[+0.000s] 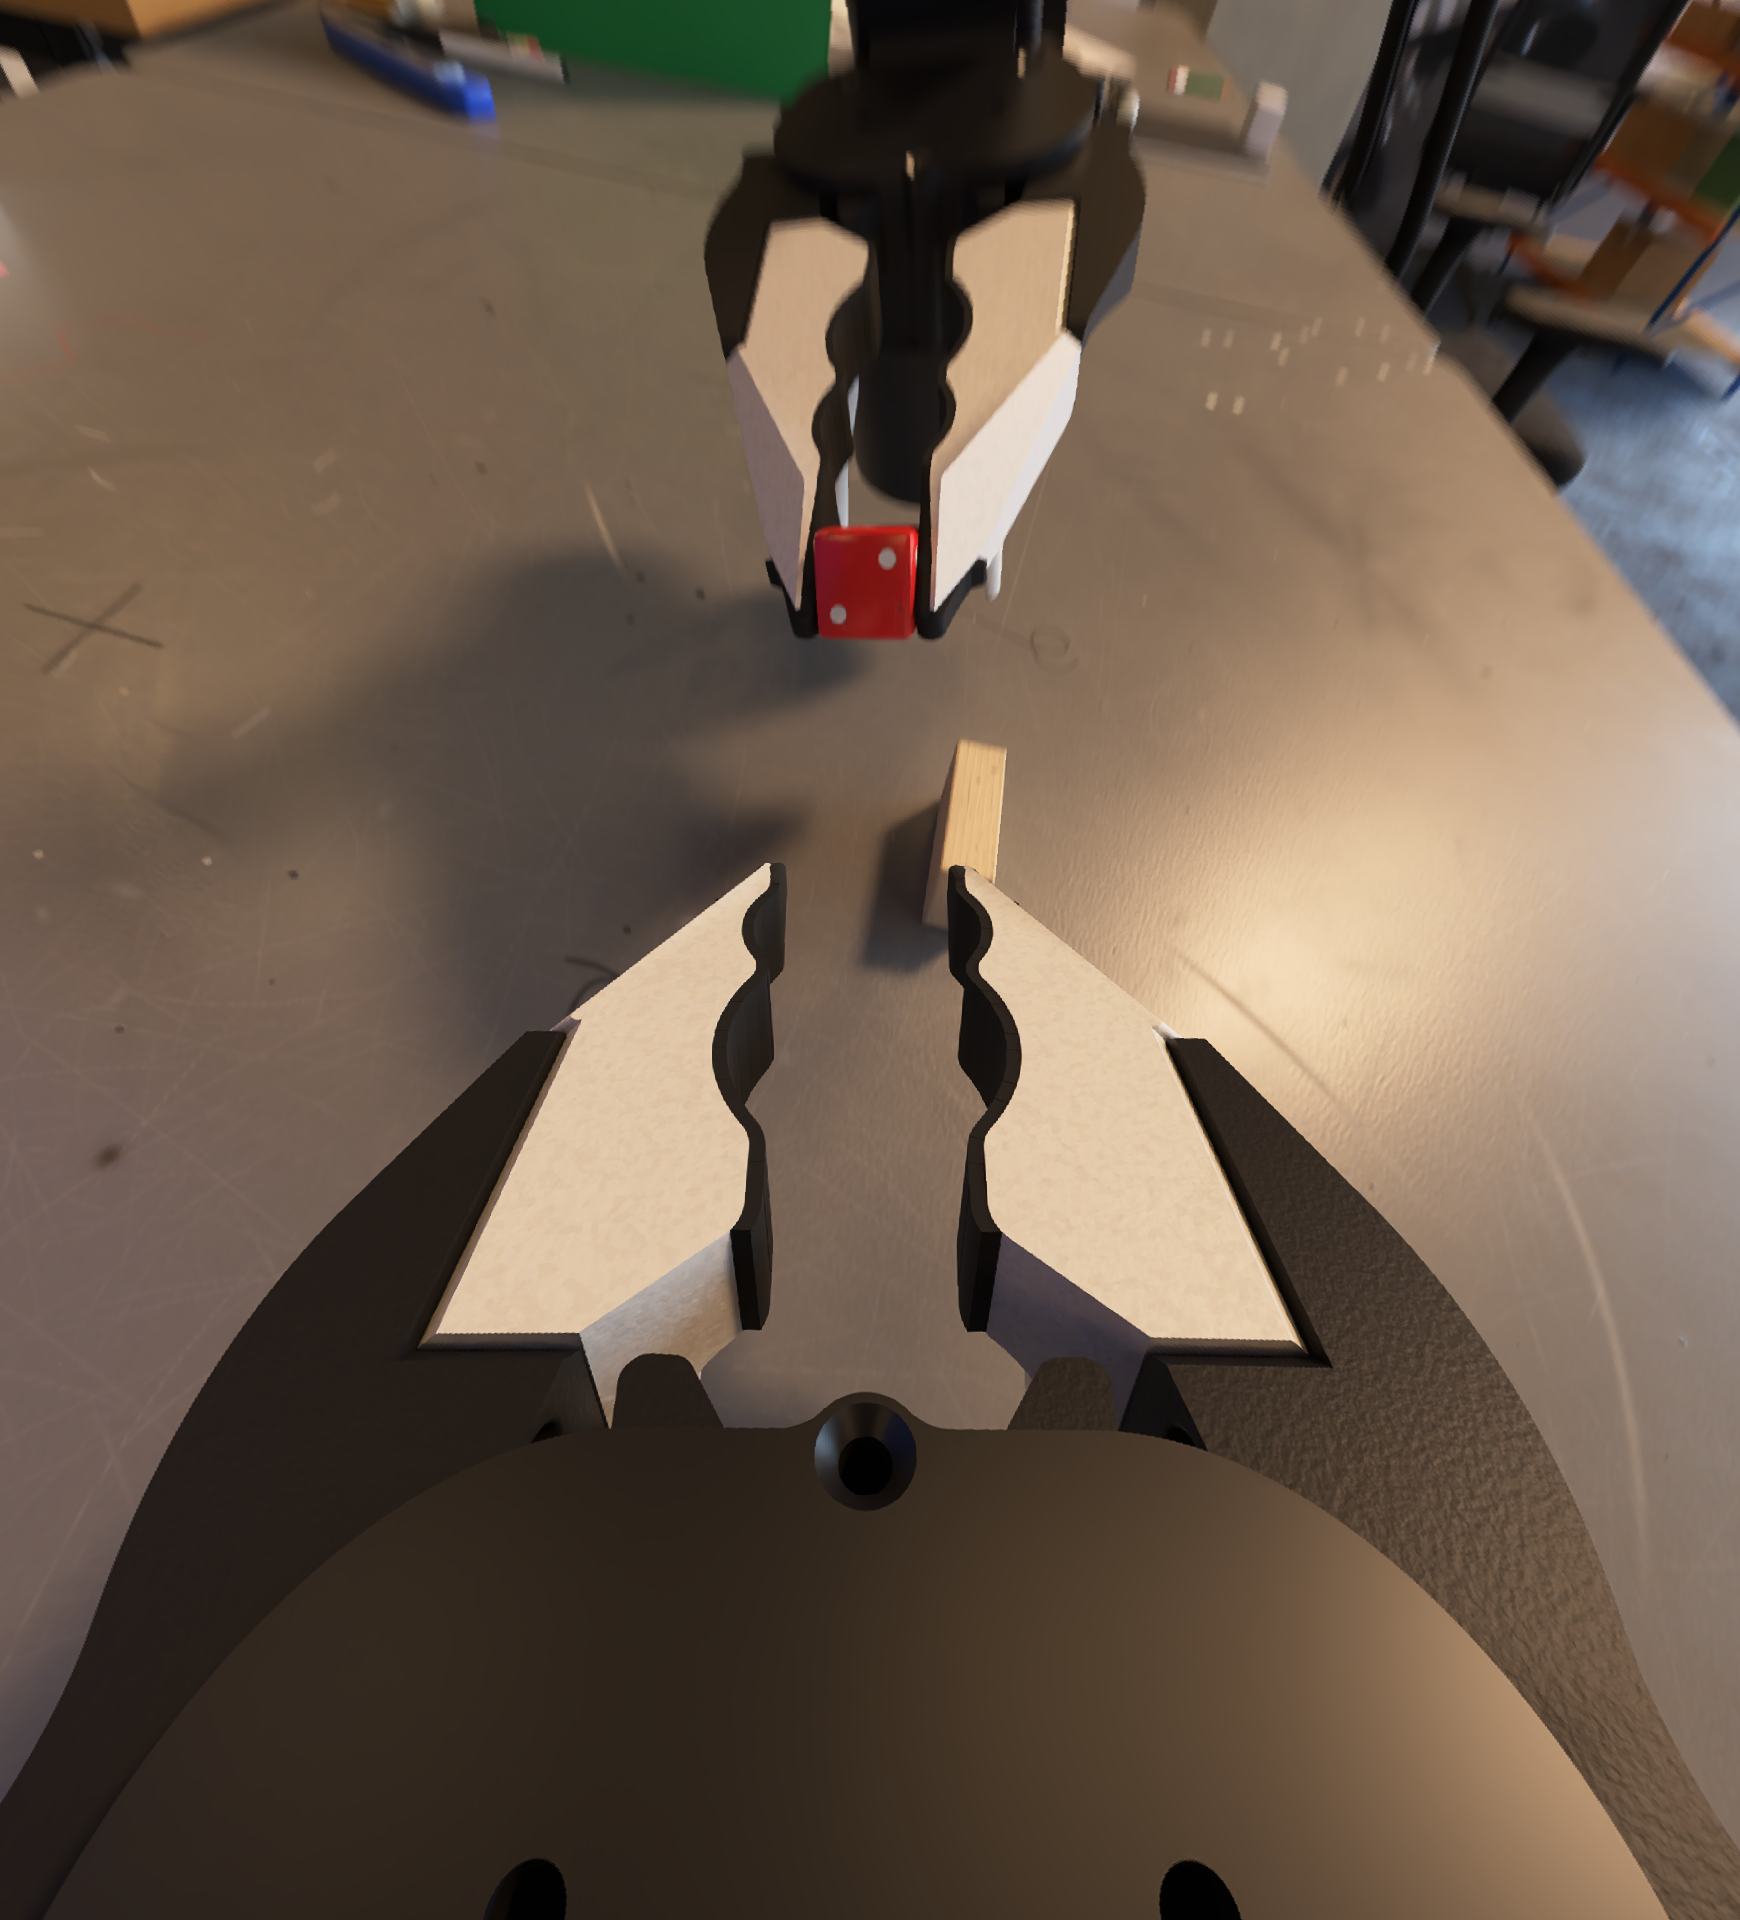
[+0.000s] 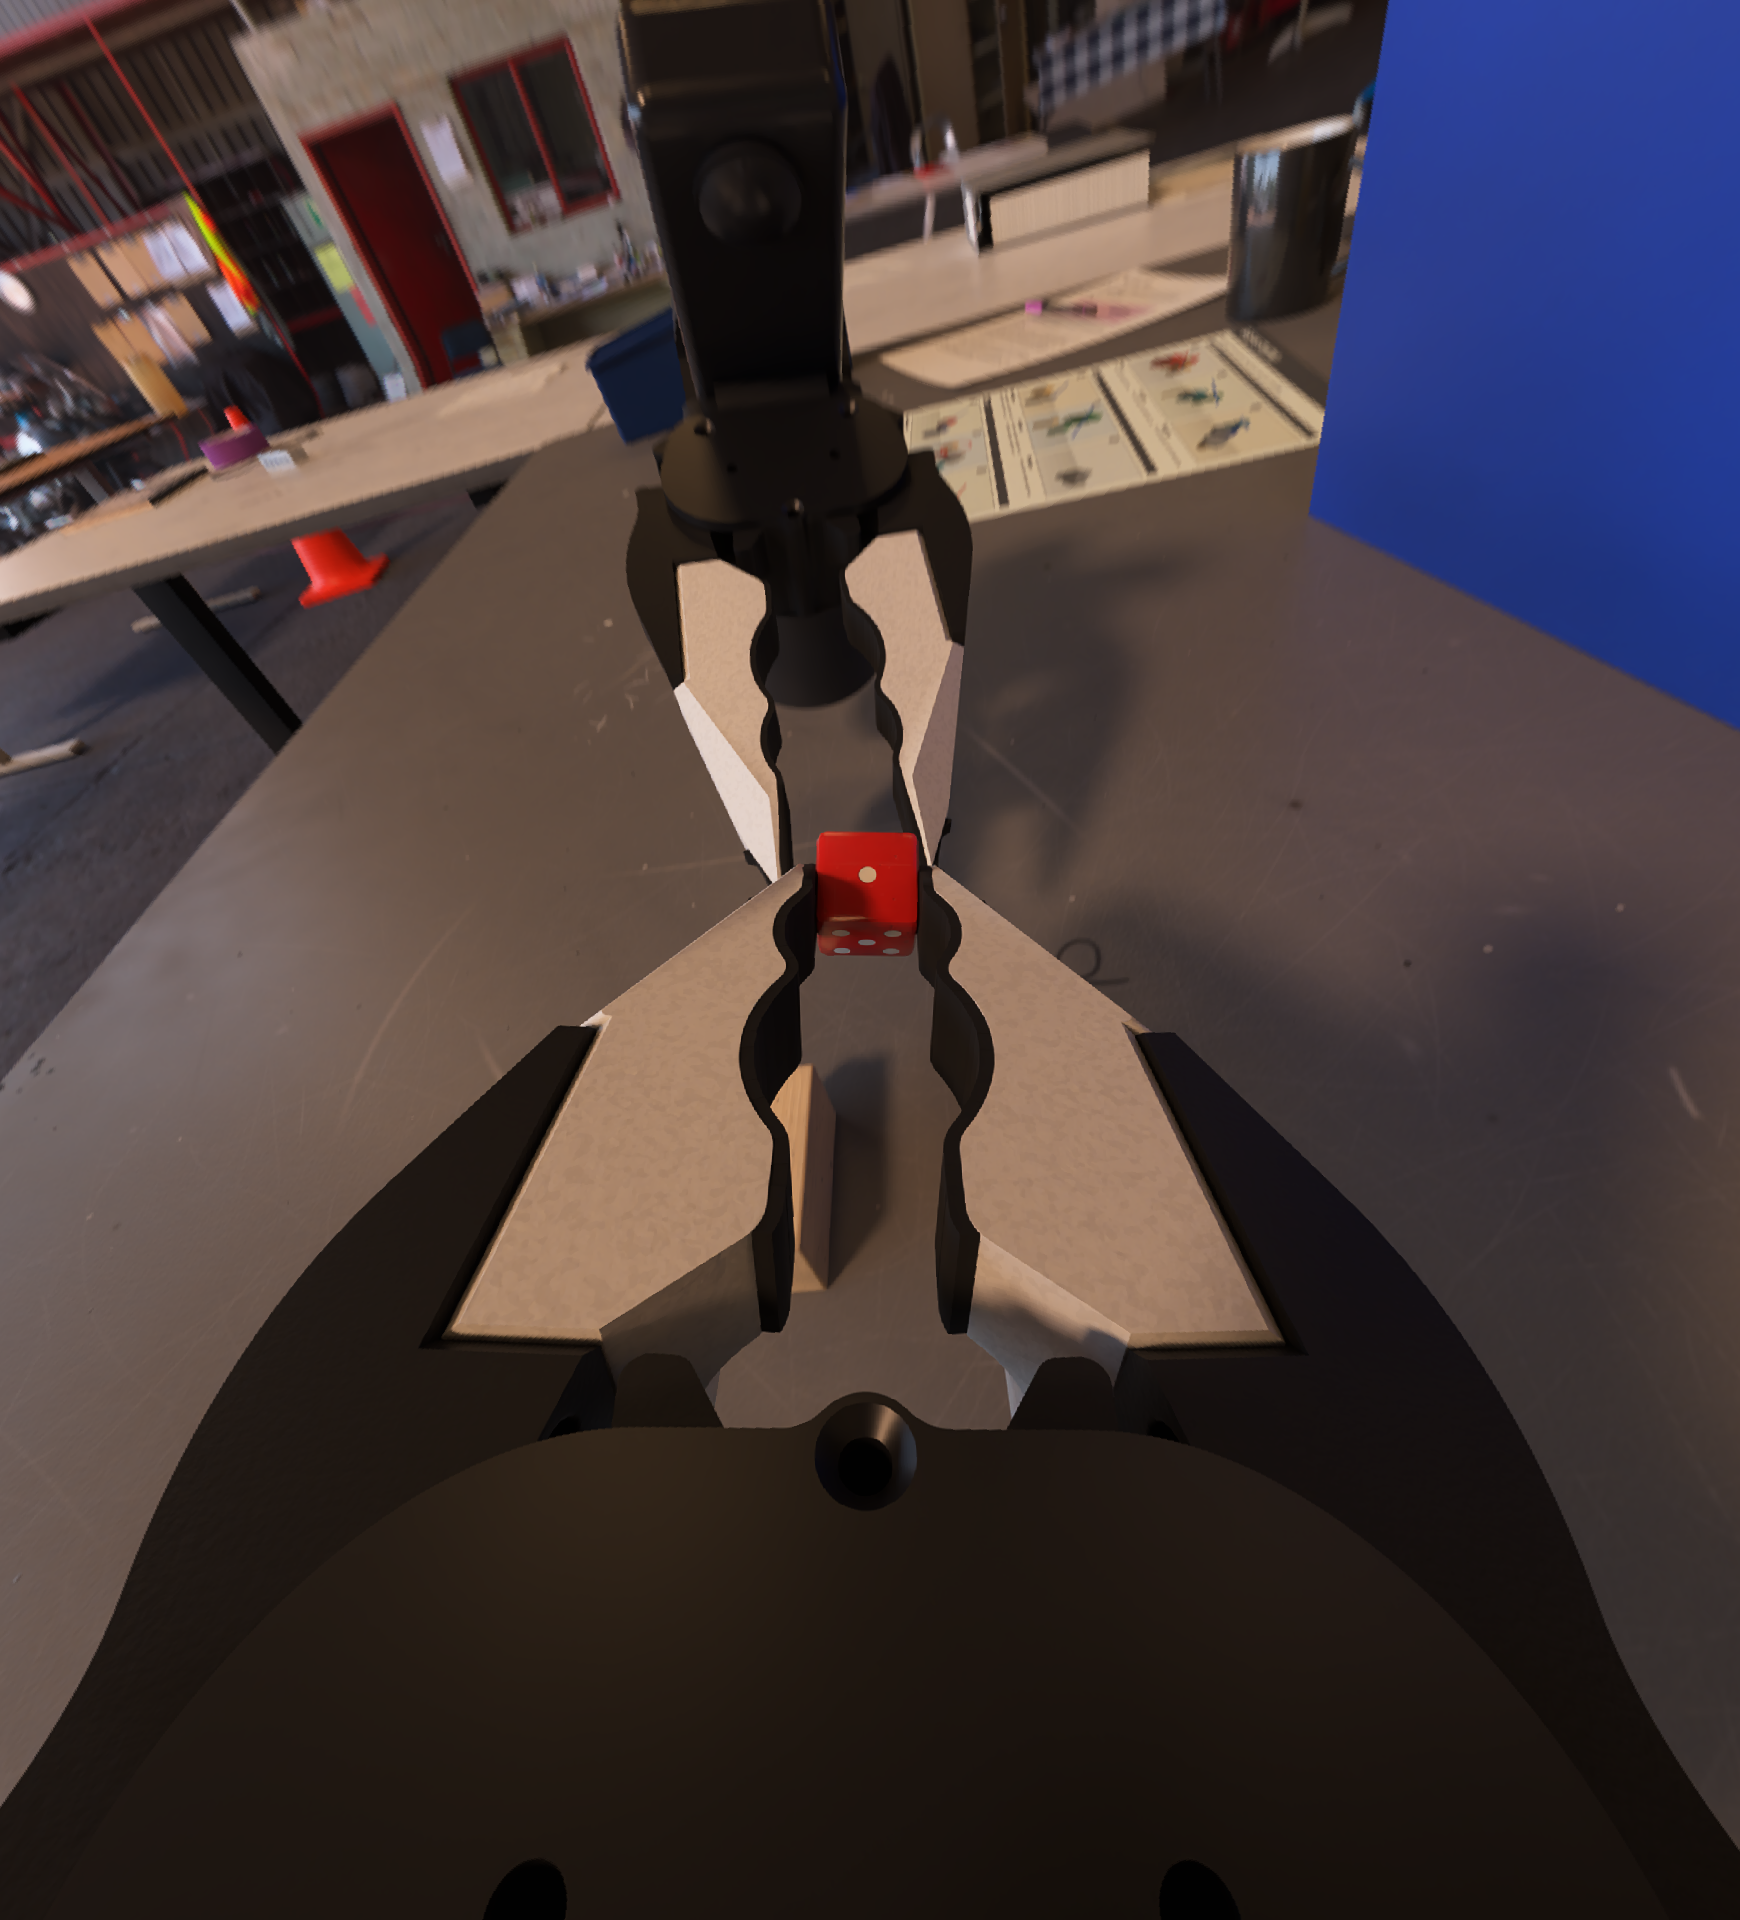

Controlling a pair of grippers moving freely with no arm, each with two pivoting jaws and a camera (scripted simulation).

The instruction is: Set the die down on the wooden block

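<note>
Presently: one red die, small, hard and smooth-faced, judged light and likely to slip or roll if let go askew, pinched at its two side faces between the tips of the right gripper, clear of the grey table. One wooden block, narrow and standing on edge, sits below and behind those tips, toward the gripper's body; its thin top looks a small landing place. Left gripper: spread, holding nothing, the block just ahead of its right fingertip.
</note>
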